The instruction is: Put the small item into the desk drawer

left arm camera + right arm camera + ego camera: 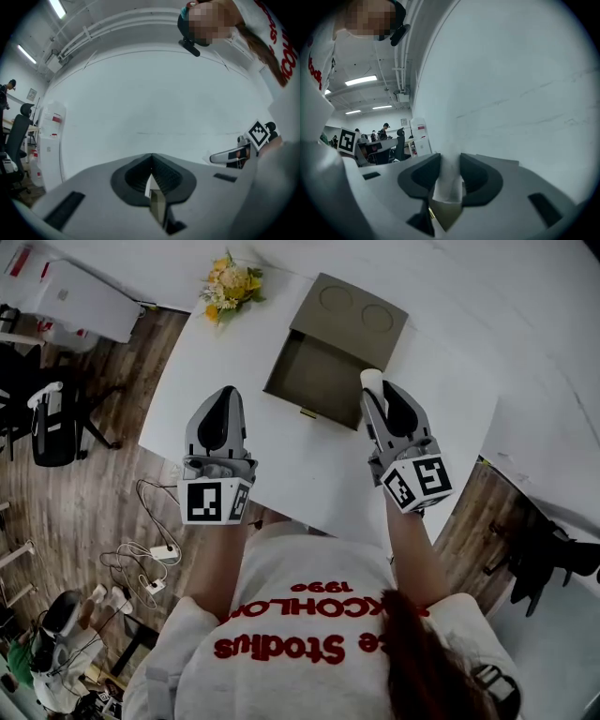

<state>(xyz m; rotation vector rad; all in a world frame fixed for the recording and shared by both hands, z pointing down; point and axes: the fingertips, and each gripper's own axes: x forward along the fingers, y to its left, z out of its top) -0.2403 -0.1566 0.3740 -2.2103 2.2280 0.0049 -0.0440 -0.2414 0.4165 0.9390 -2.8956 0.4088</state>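
Observation:
On the white table stands an olive-grey desk drawer unit, its drawer pulled out towards me and showing nothing inside. My right gripper is shut on a small white item, held just off the drawer's right front corner. In the right gripper view the white item sits pinched between the dark pads, and the right gripper points at a pale wall. My left gripper hovers over the table left of the drawer, shut with nothing in it. Its jaws meet in the left gripper view.
A bunch of yellow flowers lies at the table's far left corner. An office chair, cables and a white cabinet are on the wooden floor to the left. The table's near edge runs just under both grippers.

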